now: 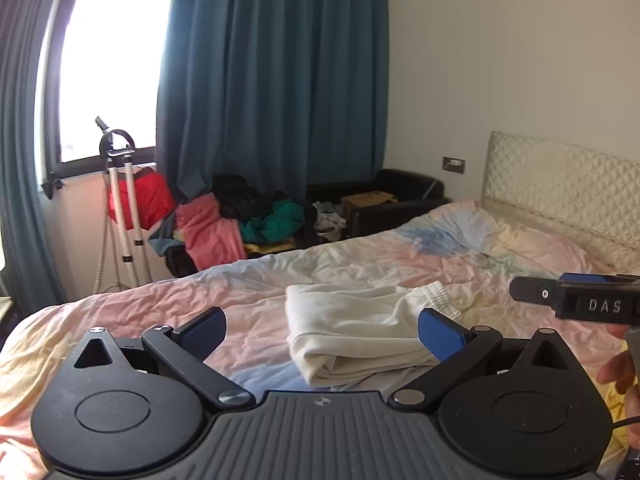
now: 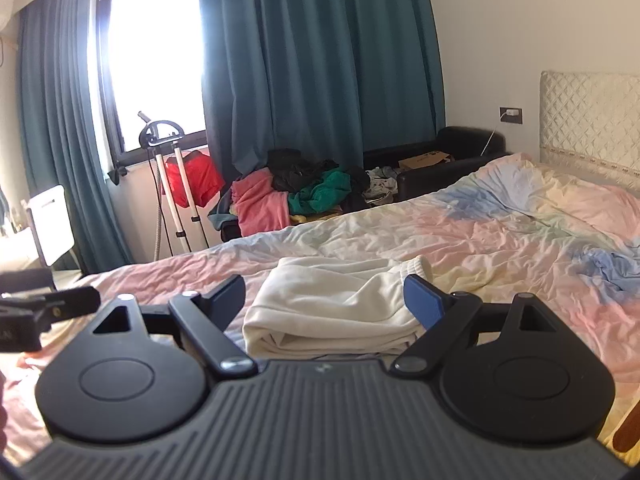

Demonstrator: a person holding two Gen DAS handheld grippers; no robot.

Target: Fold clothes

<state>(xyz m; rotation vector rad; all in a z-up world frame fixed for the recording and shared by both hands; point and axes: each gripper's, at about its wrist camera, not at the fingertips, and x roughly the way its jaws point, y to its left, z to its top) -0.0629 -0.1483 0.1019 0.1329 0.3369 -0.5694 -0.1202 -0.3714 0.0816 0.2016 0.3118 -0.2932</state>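
A cream-white garment (image 1: pixel 352 328) lies folded into a thick rectangle on the pastel bed sheet (image 1: pixel 256 280), its ribbed elastic edge at the far right corner. My left gripper (image 1: pixel 322 330) hangs above the near side of the bed, open wide, with nothing between its blue pads. In the right wrist view the same folded garment (image 2: pixel 332 304) lies just ahead of my right gripper (image 2: pixel 324 296), also open and empty. The right gripper (image 1: pixel 532 290) shows at the right edge of the left wrist view, and the left gripper (image 2: pixel 80 298) at the left edge of the right wrist view.
A heap of unfolded clothes (image 1: pixel 244 216) lies on a dark seat beyond the bed's far side, below teal curtains (image 1: pixel 276 80). A garment steamer stand (image 1: pixel 120 208) is by the window. A quilted headboard (image 1: pixel 560 196) is at the right. A person's hand (image 1: pixel 620 372) shows at the right edge.
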